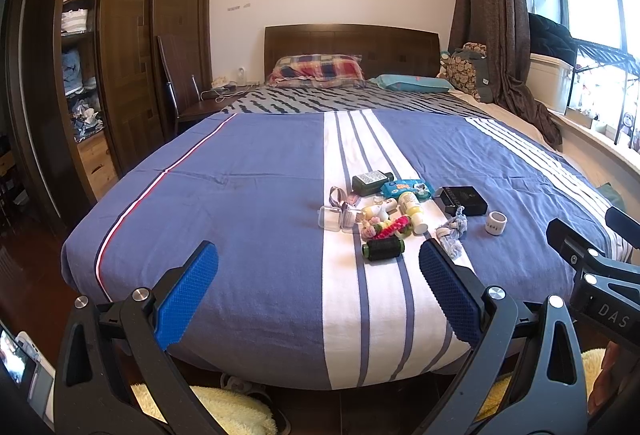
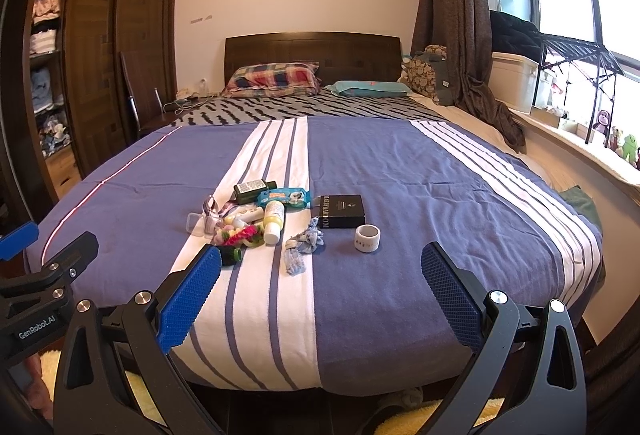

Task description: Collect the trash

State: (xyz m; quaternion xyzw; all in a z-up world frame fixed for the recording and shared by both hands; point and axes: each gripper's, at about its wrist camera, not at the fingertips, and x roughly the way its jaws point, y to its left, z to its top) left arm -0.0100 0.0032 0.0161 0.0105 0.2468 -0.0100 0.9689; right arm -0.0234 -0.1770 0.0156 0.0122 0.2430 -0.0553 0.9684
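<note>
Both claws hang over the foot of the bed (image 2: 400, 163), spread wide and holding nothing: the left claw (image 1: 318, 289) and the right claw (image 2: 320, 291) are each well short of the clutter.

Taking the black box (image 2: 343, 210) as the landmark, the likely trash is a loose heap just to its left on the white stripe. Directly beside the box lies a crumpled pale-blue rag (image 2: 303, 243) (soft, light, easily pinched at any bunched fold). Farther left stand a yellow-bodied bottle (image 2: 274, 221) and a dark green bottle (image 2: 253, 190), both stiff, smooth and apt to roll, so best gripped across the body. A teal wipes pack (image 2: 285, 197) is squashy. In front of the box sits a small white roll (image 2: 367, 238), rigid and light.

The box spine reads "…ANDOM"; the claw bodies read "DAS" and "GenRobot.AI".
</note>
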